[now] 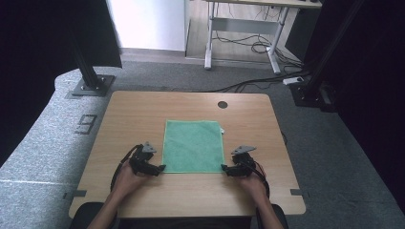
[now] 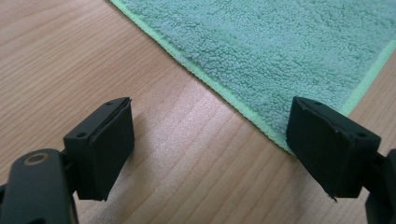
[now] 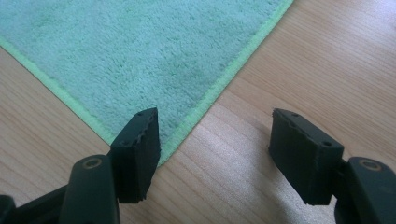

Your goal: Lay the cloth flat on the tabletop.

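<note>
green towel (image 1: 193, 146) flat mid-tabletop (image 1: 133, 119). left tool (image 1: 160, 168) and right tool (image 1: 224, 168) gape empty at its near corners. i judge: slide a jaw under each corner, pinch hem evenly.

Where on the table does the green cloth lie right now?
In the high view the green cloth lies flat mid-table, its near corners between the left gripper and the right gripper.

Your two grippers (image 1: 161, 168) (image 1: 223, 168) are black, each topped by a grey three-cornered plate (image 1: 148, 147), trailing black cables (image 1: 119, 167); forearms bare.
</note>
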Demonstrator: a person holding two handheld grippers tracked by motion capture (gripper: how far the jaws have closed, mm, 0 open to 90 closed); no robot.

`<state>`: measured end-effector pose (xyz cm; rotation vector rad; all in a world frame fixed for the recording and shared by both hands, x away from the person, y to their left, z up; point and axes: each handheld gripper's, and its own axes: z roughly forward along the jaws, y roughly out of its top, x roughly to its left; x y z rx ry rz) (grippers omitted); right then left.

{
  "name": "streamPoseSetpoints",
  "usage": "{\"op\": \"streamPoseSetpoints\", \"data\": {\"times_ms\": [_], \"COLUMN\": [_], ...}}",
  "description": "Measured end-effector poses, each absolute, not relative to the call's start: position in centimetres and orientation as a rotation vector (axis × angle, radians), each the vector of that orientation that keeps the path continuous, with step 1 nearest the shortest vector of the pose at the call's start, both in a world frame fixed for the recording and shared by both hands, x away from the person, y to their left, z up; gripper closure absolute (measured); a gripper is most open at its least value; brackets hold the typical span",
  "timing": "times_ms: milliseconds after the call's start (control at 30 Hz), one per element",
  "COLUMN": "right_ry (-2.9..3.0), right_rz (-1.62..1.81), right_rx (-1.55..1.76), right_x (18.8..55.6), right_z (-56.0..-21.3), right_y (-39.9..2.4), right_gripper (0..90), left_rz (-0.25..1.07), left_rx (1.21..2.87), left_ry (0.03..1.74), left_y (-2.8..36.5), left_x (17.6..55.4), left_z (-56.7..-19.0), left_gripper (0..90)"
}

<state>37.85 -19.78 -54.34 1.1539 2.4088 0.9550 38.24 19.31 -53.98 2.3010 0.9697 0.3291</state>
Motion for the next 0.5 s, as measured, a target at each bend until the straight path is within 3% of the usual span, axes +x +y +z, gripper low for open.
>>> {"op": "streamPoseSetpoints", "data": {"times_ms": [300,500], "right_ry": [2.416,2.399], "right_rz": [0.949,0.997], "right_rx": [1.157,1.213], "right_x": [37.93,38.16], "right_z": [-54.27,-54.05], "right_y": [-19.75,-20.40], "right_gripper": [32.9,26.9], "left_rz": [0.336,0.336], "left_rx": [2.296,2.266], "left_ry": [0.948,0.934], "left_y": [19.43,19.97], "left_x": [38.27,37.63], "left_z": [-54.02,-53.35], "left_gripper": [14.9,14.7]}}
